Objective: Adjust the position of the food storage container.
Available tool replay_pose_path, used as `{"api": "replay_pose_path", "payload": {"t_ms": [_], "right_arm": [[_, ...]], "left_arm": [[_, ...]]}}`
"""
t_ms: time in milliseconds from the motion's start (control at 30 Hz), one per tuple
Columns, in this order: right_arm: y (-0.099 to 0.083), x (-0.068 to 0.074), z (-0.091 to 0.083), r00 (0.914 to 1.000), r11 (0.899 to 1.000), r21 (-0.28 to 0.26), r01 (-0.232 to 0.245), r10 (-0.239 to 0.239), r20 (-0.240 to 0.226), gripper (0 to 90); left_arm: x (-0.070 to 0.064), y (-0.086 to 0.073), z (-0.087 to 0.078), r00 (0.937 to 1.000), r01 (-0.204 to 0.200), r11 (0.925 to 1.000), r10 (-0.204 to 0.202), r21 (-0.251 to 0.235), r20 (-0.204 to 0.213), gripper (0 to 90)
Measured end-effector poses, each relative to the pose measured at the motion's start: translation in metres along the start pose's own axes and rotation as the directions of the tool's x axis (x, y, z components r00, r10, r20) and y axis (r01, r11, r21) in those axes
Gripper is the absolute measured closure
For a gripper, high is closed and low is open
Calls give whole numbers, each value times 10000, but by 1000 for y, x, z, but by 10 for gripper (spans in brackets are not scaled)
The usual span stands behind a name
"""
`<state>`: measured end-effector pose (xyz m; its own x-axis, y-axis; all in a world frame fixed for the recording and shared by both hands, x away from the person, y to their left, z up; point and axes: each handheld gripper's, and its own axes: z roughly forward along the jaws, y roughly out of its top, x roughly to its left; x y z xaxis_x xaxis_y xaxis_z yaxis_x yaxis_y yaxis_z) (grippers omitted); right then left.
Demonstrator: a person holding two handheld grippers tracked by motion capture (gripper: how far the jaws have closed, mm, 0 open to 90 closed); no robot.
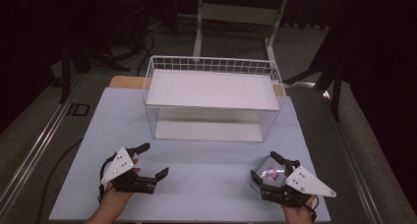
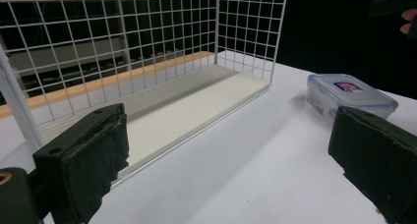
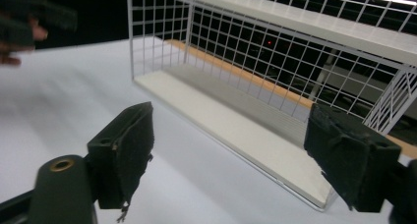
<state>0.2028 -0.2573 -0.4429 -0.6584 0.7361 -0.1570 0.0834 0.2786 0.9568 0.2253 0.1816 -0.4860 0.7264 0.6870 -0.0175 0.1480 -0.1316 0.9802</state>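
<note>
A white wire rack with two flat shelves stands at the back middle of the pale table. A clear lidded plastic box with a small coloured label rests near the front right. My right gripper hovers open over that box, which stays out of sight below its jaws in the right gripper view, where the right gripper faces the rack. My left gripper is open at the front left, holding nothing. In the left gripper view, the left gripper frames bare table, with the box at the right.
The rack's lower shelf is bare and open toward me. A strip of wooden tabletop shows behind the pale board. Beyond stand dark floor, cables and a desk frame. The other hand appears blurred at the top left of the right gripper view.
</note>
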Motion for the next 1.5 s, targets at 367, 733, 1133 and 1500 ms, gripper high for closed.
{"api": "replay_pose_path", "payload": {"t_ms": [367, 733, 1133, 1500], "right_arm": [[18, 4, -9, 9971, 9995, -248, 178, -159, 745, 166], [1, -19, -16, 9921, 9891, 1206, -848, 726, 1025, 195], [-37, -44, -46, 9919, 9301, 3500, -1111, 819, 974, 859], [-85, -48, -45, 9899, 8425, 5267, -1136, 1411, -123, 900]], "left_arm": [[-5, 2, 2, 9996, -165, 9998, 168, -119, 221, 28], [-5, 1, 5, 9992, 1, 9999, 4, -122, 399, 28], [-8, 1, 7, 9986, -72, 10000, 75, -64, 516, 28], [-11, 1, 10, 9979, -162, 9999, 163, -15, 628, 28]]}}
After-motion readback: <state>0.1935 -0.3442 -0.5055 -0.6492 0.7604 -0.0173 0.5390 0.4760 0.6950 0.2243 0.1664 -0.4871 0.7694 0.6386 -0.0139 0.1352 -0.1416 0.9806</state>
